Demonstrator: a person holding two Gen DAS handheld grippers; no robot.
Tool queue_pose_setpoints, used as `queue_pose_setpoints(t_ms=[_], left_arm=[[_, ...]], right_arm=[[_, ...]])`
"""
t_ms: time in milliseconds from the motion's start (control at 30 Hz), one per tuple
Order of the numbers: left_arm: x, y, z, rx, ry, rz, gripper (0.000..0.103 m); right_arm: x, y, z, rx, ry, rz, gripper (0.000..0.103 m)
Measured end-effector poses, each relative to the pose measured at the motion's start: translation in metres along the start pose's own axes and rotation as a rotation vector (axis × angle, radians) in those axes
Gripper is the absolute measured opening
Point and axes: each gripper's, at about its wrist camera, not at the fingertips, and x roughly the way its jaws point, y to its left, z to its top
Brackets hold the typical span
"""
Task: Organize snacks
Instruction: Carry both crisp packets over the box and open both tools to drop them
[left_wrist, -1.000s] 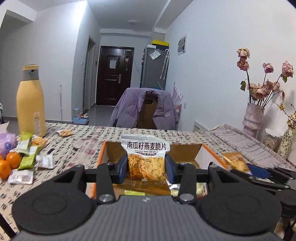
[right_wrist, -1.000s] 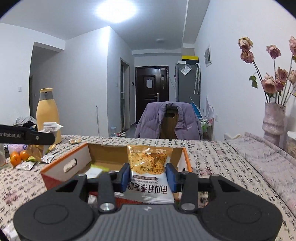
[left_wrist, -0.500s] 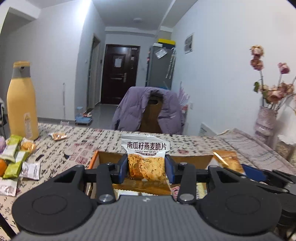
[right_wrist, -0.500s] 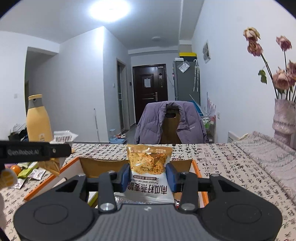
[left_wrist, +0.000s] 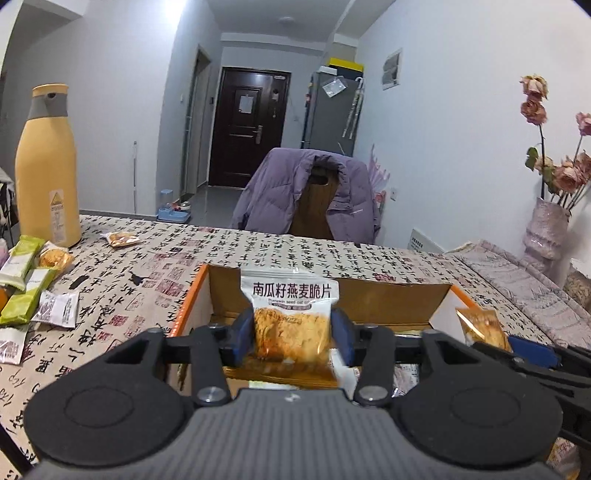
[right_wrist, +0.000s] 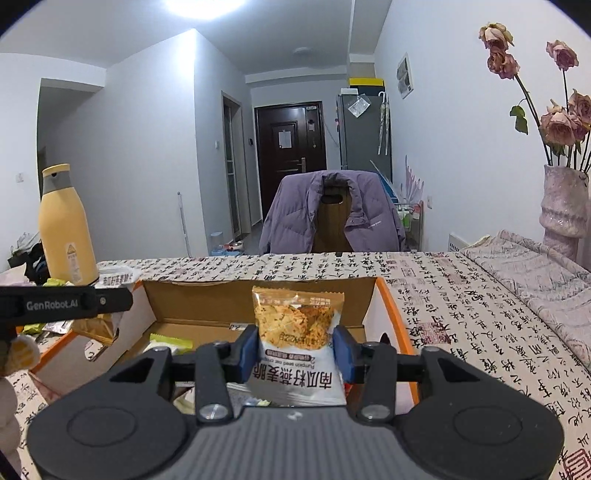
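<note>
My left gripper is shut on an oat crisp packet, held upright over the open orange-rimmed cardboard box. My right gripper is shut on a second oat crisp packet, held upside down over the same box. The box holds several snack packets, among them a green one. The right gripper and its packet show at the right of the left wrist view. The left gripper's arm shows at the left of the right wrist view.
Loose snack packets lie on the patterned tablecloth left of the box, next to a tall yellow bottle. One packet lies farther back. A vase of dried roses stands at the right. A chair with a purple jacket is behind the table.
Both grippers have moved forward and lower over the box, still holding their packets. The loose snacks and bottle have slid toward the left in the left wrist view.
</note>
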Motion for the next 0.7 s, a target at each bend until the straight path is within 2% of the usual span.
queue_pose_setpoints(t_ms=[67, 100, 133, 167, 200, 700], left_arm=[[-0.003, 0.002, 0.0, -0.02, -0.017, 0.015, 0.086], [-0.005, 0.003, 0.0, -0.028, -0.028, 0.022, 0.092], [-0.007, 0.005, 0.001, -0.039, -0.042, 0.028, 0.103], [-0.009, 0.006, 0.001, -0.049, -0.055, 0.029, 0.103], [-0.01, 0.007, 0.001, -0.056, -0.066, 0.027, 0.103], [-0.01, 0.008, 0.001, -0.062, -0.068, 0.023, 0.103]], right_arm=[[-0.002, -0.001, 0.0, 0.006, -0.006, -0.006, 0.063], [-0.003, -0.002, 0.0, 0.009, -0.011, -0.009, 0.075], [-0.004, -0.003, -0.001, 0.017, -0.016, -0.011, 0.082], [-0.004, -0.004, -0.001, 0.027, -0.02, -0.009, 0.096], [-0.005, -0.006, -0.001, 0.04, -0.022, -0.006, 0.103], [0.0, -0.009, -0.003, 0.053, 0.007, -0.021, 0.103]])
